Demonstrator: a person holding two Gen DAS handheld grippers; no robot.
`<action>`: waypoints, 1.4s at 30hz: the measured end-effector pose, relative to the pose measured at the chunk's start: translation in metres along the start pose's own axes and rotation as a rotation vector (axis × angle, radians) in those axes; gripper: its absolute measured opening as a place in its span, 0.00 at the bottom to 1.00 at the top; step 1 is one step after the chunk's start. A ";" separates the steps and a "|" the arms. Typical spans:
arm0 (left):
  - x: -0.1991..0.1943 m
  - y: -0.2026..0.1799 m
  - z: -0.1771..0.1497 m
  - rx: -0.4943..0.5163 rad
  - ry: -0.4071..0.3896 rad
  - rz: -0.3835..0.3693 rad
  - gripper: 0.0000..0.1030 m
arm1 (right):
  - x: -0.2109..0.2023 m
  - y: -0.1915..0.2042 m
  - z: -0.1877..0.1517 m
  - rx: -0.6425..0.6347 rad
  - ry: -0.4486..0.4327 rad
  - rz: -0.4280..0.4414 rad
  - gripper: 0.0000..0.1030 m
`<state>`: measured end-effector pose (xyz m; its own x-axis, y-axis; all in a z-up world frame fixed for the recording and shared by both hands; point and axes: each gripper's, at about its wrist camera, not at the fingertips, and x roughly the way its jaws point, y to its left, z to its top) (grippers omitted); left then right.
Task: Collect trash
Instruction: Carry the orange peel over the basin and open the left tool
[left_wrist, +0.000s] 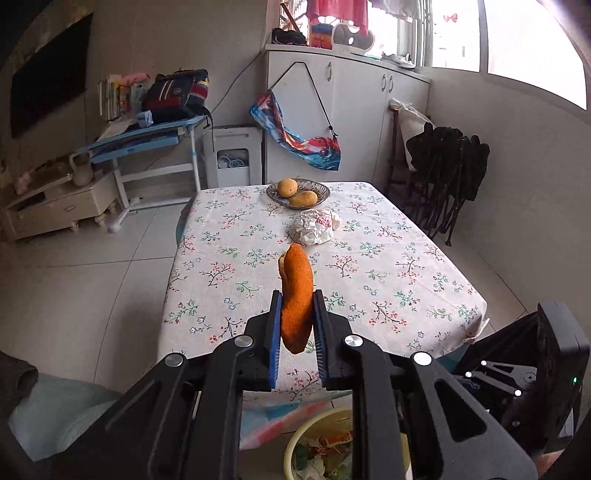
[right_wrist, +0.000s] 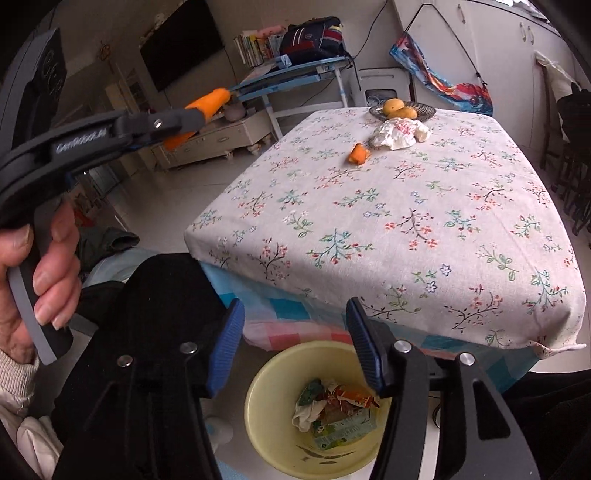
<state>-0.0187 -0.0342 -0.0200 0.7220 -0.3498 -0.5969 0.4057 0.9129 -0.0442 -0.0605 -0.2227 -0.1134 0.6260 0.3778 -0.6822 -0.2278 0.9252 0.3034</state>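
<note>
Floral cloth covers the tabletop (right_wrist: 388, 229), and below its near edge on the floor sits my yellow bin (right_wrist: 317, 402), already holding wrappers. At the far edge, the fruit bowl (right_wrist: 402, 109); just in front of it a crumpled white wrapper (right_wrist: 400, 134), with a small orange peel scrap (right_wrist: 358, 154) close beside it. My left gripper (left_wrist: 297, 325) has its jaws clenched on a long orange peel (left_wrist: 295, 295), held up in the air over the near edge. My right gripper (right_wrist: 295, 347) hangs released above the bin. My call: bring the left over the bin's middle, low, before letting go.
</note>
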 end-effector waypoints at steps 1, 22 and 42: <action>-0.003 -0.001 -0.002 0.003 0.001 -0.004 0.15 | -0.002 -0.002 0.002 0.011 -0.021 -0.004 0.58; -0.015 -0.045 -0.081 0.154 0.228 -0.211 0.15 | -0.032 -0.024 0.006 0.128 -0.196 -0.029 0.64; -0.046 -0.051 -0.074 0.267 0.085 -0.011 0.71 | -0.038 -0.021 -0.001 0.110 -0.206 -0.060 0.67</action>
<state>-0.1142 -0.0489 -0.0493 0.6721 -0.3300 -0.6628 0.5544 0.8176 0.1551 -0.0802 -0.2565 -0.0943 0.7778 0.2963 -0.5542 -0.1094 0.9323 0.3448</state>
